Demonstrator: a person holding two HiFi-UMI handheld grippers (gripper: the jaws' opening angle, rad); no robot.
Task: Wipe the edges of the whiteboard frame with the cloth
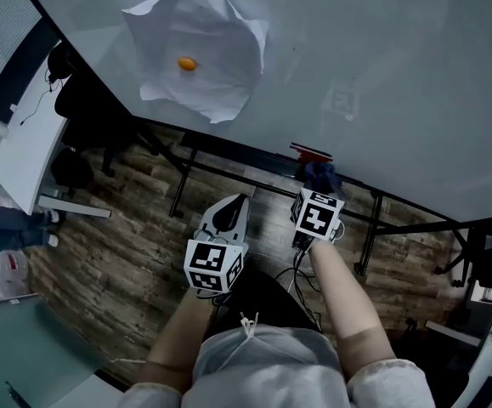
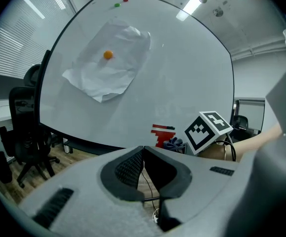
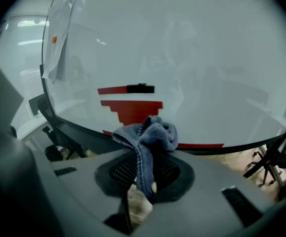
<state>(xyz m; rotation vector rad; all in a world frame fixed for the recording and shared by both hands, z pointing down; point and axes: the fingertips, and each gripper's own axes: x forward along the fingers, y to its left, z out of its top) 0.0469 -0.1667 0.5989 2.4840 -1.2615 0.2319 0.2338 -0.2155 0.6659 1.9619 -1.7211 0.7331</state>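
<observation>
Right gripper (image 3: pixel 143 163); bunched blue-grey cloth (image 3: pixel 152 132) between jaws

I'm looking into an office here. A large glossy black-framed whiteboard (image 1: pixel 381 66) fills my head view, and a white flat-topped desk surface (image 1: pixel 25 147) sits off to its left. The left gripper view picks up a black swivel office chair (image 2: pixel 26 132), pale slatted window blinds (image 2: pixel 14 43) and a long bright ceiling strip light (image 2: pixel 192 4). Brown wood-plank flooring (image 1: pixel 118 262) runs underneath it all.
</observation>
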